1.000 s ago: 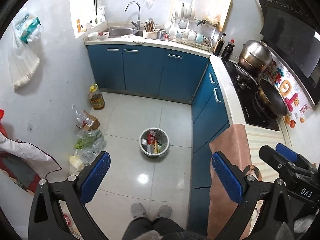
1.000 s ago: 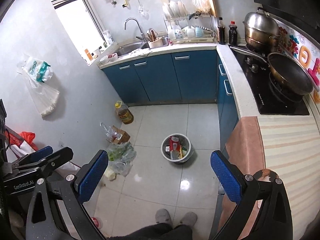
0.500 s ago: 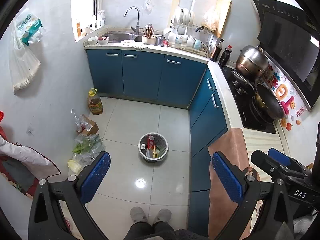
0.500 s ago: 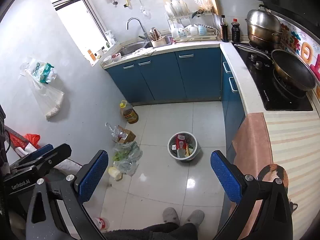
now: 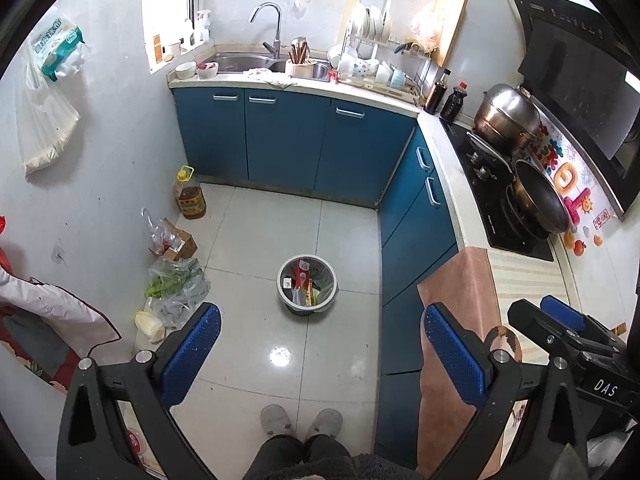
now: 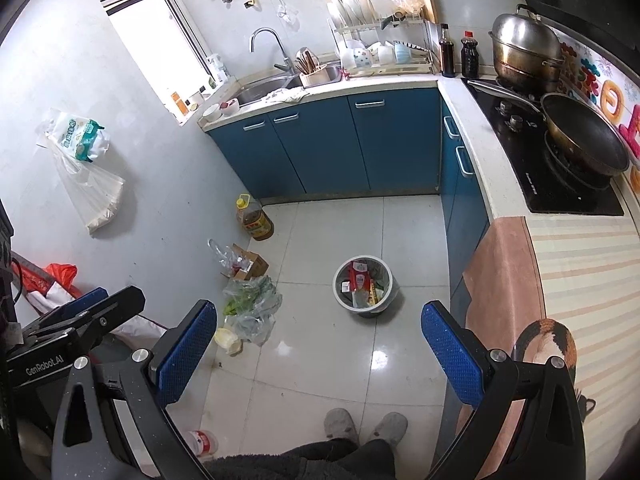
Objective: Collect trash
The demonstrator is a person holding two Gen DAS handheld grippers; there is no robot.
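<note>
1. Standing over the kitchen floor, you hold both tools high with nothing in them: the left gripper [image 5: 320,344] has its blue pads spread wide, and the right gripper [image 6: 318,340] is just as wide and just as bare.

2. Take the trash bin [image 5: 307,290] as your landmark. It stands upright on the tiles, out from the blue cabinets [image 5: 304,136], your slippers [image 5: 301,421] well short of it. Wrappers and cartons already fill it, several standing on end.

3. Left of the bin, along the wall, lie a clear bag of greens [image 5: 176,286], a pale round item [image 5: 150,322] just nearer you, a small cardboard box [image 5: 176,242] with crumpled plastic beyond the bag, and an oil bottle [image 5: 190,196] farther still. Whether any of these is trash, I cannot tell.

4. This would fit loose litter already gathered into the bin, or the bin itself waiting to be carried off. Settle which before you commit.

5. Whichever you go for, lower the tool with the pads kept wide, square them to the thing's narrow side, and close only once it sits between them.

6. The bin's long axis runs vertical, mouth up; keep it so if lifted, or the tall wrappers will tip out. The bag of greens sprawls with its length running along the wall, away from you.
</note>
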